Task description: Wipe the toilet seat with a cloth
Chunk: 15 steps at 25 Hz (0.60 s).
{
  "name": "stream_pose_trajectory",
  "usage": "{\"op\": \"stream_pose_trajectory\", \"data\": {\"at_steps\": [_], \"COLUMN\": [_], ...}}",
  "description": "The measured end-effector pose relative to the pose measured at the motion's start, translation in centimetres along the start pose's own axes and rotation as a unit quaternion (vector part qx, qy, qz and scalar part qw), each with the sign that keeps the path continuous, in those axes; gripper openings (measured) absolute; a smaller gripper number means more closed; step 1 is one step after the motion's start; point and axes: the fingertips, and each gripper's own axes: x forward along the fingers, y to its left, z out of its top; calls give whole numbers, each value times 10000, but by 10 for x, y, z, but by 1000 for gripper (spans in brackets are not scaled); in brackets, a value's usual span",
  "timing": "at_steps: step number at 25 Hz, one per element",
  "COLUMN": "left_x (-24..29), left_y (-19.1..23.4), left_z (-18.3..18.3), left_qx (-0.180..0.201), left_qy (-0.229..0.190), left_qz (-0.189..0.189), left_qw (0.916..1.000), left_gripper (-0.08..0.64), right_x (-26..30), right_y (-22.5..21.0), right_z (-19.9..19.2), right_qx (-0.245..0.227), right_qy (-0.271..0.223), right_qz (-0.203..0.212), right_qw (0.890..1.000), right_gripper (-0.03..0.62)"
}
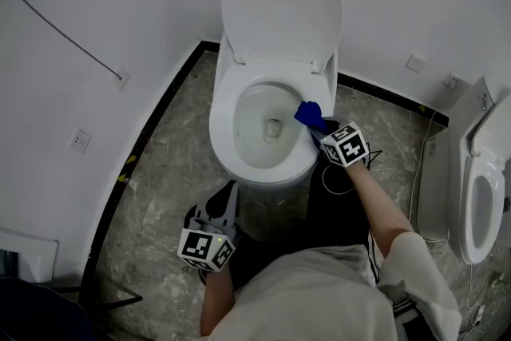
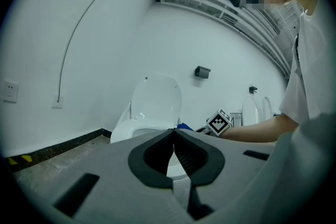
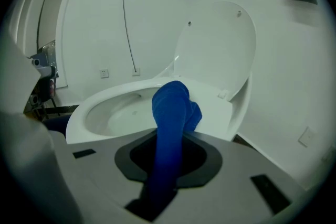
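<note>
- The right claw is clamped on a blue cloth. In the right gripper view the cloth runs up out of the claw, between its two jaws, and bunches at its far end.
- That bunched end rests on the toilet seat, at the seat's right edge and toward its back, just in front of the hinge.
- The seat lies flat on the bowl. The lid stands raised behind it, leaning toward the wall.
- The person's right forearm reaches forward along the right side of the toilet.
- The left claw hangs low over the grey stone floor, just off the front edge of the toilet and not touching it.
- In the left gripper view its jaws meet at the tips, with nothing between them.
- A second toilet stands at the right edge of the floor, well apart from the first.
- A wall socket sits on the wall to the left.
</note>
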Motion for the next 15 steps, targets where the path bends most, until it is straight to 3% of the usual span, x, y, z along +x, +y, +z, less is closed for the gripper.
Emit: {"op": "stream_pose_trajectory", "data": {"at_steps": [15], "left_x": [9], "left_y": [-6], "left_z": [-13], "left_qx": [-135], "left_qy": [122], "left_qz": [-91], "left_qw": [9998], "left_gripper": [9], "right_x": [9], "right_y": [-20], "right_z": [5], "right_qx": [125], "right_qy": [-123], "right_qz": [-87], "right_qw": [9998], "right_gripper": [69]}}
